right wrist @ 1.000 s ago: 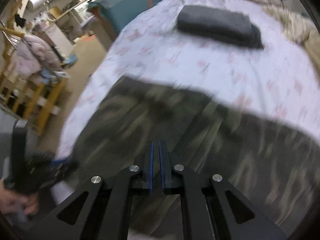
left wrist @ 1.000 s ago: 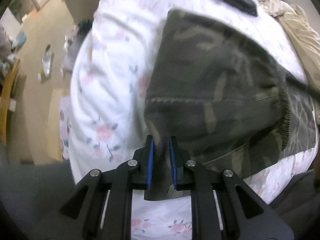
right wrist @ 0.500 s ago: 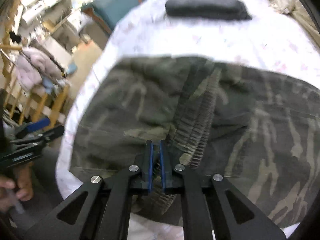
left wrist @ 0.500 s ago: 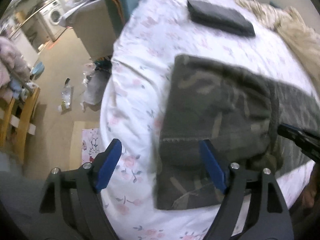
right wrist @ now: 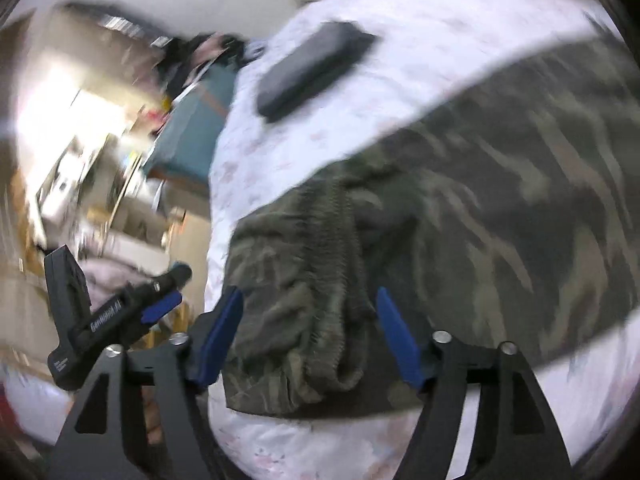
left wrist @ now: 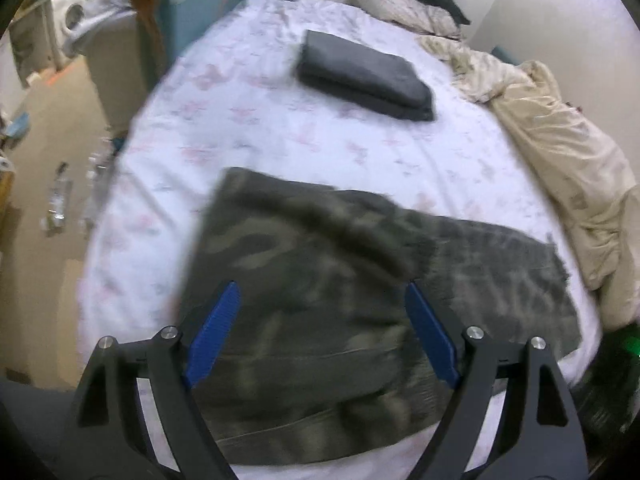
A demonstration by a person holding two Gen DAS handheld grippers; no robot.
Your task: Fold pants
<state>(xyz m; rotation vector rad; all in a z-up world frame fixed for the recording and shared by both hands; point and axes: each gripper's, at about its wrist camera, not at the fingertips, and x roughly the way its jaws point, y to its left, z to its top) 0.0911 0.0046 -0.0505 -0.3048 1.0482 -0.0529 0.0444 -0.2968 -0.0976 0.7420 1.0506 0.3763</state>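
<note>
Left wrist view: left gripper spread wide, blue pads apart, holding nothing, hovering over the near end of the camouflage pants. Pants lie flat on the bed, folded over on themselves, upper layer covering the left part, single layer running off to the right. White flowered sheet under them. Dark folded cloth farther up the bed, well apart from the pants. Beige duvet bunched along the right edge. Washing machine far left, blurred. Right wrist view: heavy motion blur. Right gripper also spread, nothing between the pads, poised above the gathered waistband at the bed's near edge. Left gripper visible at lower left, off the bed. Dark folded cloth beyond.
</note>
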